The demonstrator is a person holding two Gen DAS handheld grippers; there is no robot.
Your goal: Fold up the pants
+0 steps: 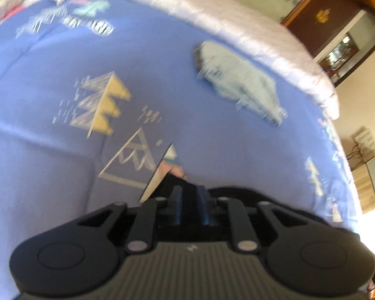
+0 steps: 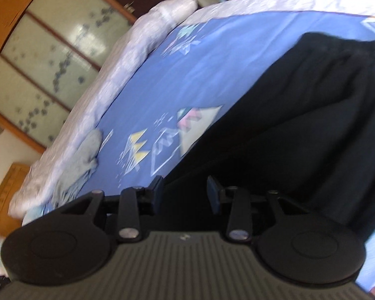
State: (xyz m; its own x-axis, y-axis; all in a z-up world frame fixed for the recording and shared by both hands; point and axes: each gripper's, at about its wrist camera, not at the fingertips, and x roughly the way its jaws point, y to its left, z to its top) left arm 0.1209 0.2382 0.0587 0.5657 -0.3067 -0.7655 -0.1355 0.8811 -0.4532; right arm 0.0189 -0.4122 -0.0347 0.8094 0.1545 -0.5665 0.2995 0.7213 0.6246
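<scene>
1. Spreading across the right side of the right wrist view, the black pants (image 2: 312,115) are seen lying on the blue printed bedsheet (image 2: 167,75), w/ one edge running diagonally down toward the camera.
2. In the left wrist view only a small dark peak of the pants (image 1: 178,180) is shown, right at the fingertips.
3. The left gripper (image 1: 189,191) is seen nearly pressed together, a narrow gap left btwn the pads; dark cloth sits at the tips, but whether it's actually pinched cannot be told.
4. The right gripper (image 2: 186,185) is held spread partway, black fabric seen in the gap; no pad is seen pressing on it.
5. A light-blue crumpled cloth (image 1: 240,82) is spotted well apart from the pants, near the white quilted bed edge (image 1: 237,25).
6. Wooden furniture (image 1: 325,17) is seen beyond the bed; both views are blurred.
</scene>
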